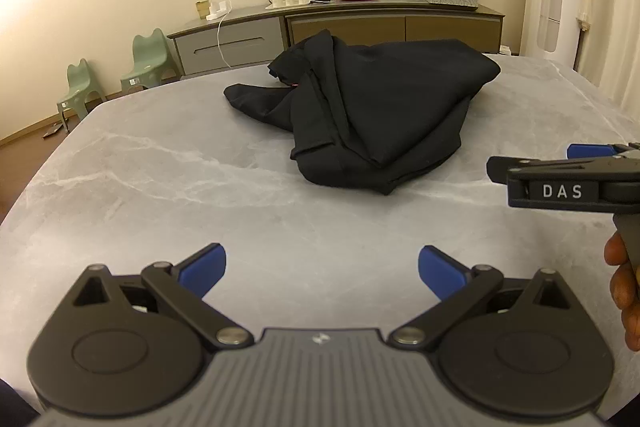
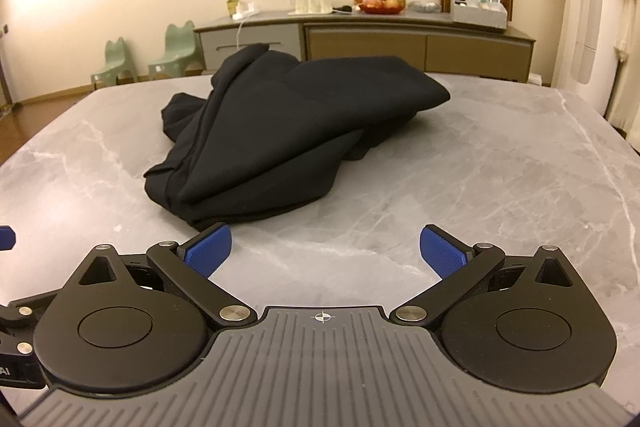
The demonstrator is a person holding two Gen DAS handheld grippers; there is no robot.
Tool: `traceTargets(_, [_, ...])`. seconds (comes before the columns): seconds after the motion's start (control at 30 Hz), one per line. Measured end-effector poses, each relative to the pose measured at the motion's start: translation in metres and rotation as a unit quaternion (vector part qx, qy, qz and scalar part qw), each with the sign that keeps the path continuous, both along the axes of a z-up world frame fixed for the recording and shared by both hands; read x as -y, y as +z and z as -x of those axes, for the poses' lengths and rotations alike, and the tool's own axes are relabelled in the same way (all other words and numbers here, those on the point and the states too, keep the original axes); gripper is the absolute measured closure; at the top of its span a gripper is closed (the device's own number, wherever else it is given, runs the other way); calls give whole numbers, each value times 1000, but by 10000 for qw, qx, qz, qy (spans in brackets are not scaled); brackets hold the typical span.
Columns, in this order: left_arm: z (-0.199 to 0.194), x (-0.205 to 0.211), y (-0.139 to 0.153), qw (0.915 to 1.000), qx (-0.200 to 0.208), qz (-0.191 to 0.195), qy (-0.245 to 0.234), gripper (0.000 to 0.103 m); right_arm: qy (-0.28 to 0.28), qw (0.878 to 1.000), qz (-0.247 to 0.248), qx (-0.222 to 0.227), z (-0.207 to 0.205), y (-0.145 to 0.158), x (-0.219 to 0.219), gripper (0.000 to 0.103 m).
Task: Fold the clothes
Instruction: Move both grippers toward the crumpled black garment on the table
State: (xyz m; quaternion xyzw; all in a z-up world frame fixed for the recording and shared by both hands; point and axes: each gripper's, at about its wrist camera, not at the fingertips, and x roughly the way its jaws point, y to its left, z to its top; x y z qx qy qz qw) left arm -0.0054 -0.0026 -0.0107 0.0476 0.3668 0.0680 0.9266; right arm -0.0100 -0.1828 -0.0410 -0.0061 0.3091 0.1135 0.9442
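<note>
Folding looks barely begun, if at all: the black garment [image 1: 372, 107] lies in a loose, bunched heap on the grey marbled tabletop [image 1: 160, 187], with layers draped unevenly and one part trailing out to the left. Nothing reads as a neat fold, so by my judgement the whole job remains: spread it flat, then fold.

The left gripper [image 1: 322, 269] has its jaws spread wide and released, with only bare tabletop between them; the garment sits ahead of them and slightly right, well apart.

The right gripper [image 2: 325, 251] is likewise wide open and holds nothing. The heap's near edge lies just ahead of its left blue pad [image 2: 208, 247], very close; whether they touch I cannot tell. Bare tabletop lies ahead of the right pad.
</note>
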Motion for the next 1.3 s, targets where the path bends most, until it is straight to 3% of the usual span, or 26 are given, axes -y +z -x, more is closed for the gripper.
traceTargets(0.23, [1,-5,0,9999,2,129,83,0,-11,9999,115,-5,0,-1,-1,3])
traceTargets(0.33, [0,-9,0,9996,-23,238,147,3,36,9999,106,-45,0,-2,-1,14])
traceTargets(0.47, [-1,-12,1,9993,-96,326,171,24,70,9998,126,-138,0,-3,0,37])
traceTargets(0.53, [-2,-12,1,9993,-125,294,174,42,90,9997,151,-176,-1,-4,-1,69])
traceTargets(0.57, [-3,-11,1,9994,-136,262,176,64,118,9996,144,-198,-1,-4,-1,79])
traceTargets(0.6, [-3,-11,0,9995,-147,230,179,87,160,9996,95,-206,-1,-4,-1,96])
traceTargets(0.67, [-3,-12,1,9996,-102,196,193,103,246,9995,-12,-187,0,-4,-1,102])
traceTargets(0.8, [-3,-15,4,9996,26,198,222,103,347,9993,-78,-147,0,-3,-3,103])
traceTargets(0.93, [-9,-23,6,9995,23,258,169,103,298,9994,13,-166,-4,-9,-8,103])
traceTargets(0.97, [-12,-25,5,9996,5,261,119,98,259,9995,46,-151,-5,-10,-9,103])
traceTargets(1.0, [-15,-28,4,9995,-13,286,91,84,196,9997,95,-132,-6,-12,-11,100])
traceTargets(1.03, [-20,-32,3,9994,-34,333,46,70,107,9997,162,-114,-8,-13,-13,87])
traceTargets(1.07, [-24,-36,1,9993,-55,377,-19,33,22,9997,225,-101,-9,-13,-15,75])
traceTargets(1.1, [-29,-41,1,9992,-20,396,-84,8,-59,9996,281,-82,-11,-14,-17,45])
traceTargets(1.13, [-34,-45,2,9991,73,392,-137,2,-104,9994,318,-44,-11,-13,-19,21])
traceTargets(1.17, [-39,-49,2,9990,156,366,-203,0,-113,9994,340,9,-11,-13,-22,14])
traceTargets(1.2, [-44,-53,2,9989,195,290,-312,0,-123,9993,361,62,-11,-12,-24,9])
traceTargets(1.3, [-62,-63,-7,9973,191,-13,-703,0,30,9980,607,161,-11,-14,-34,9])
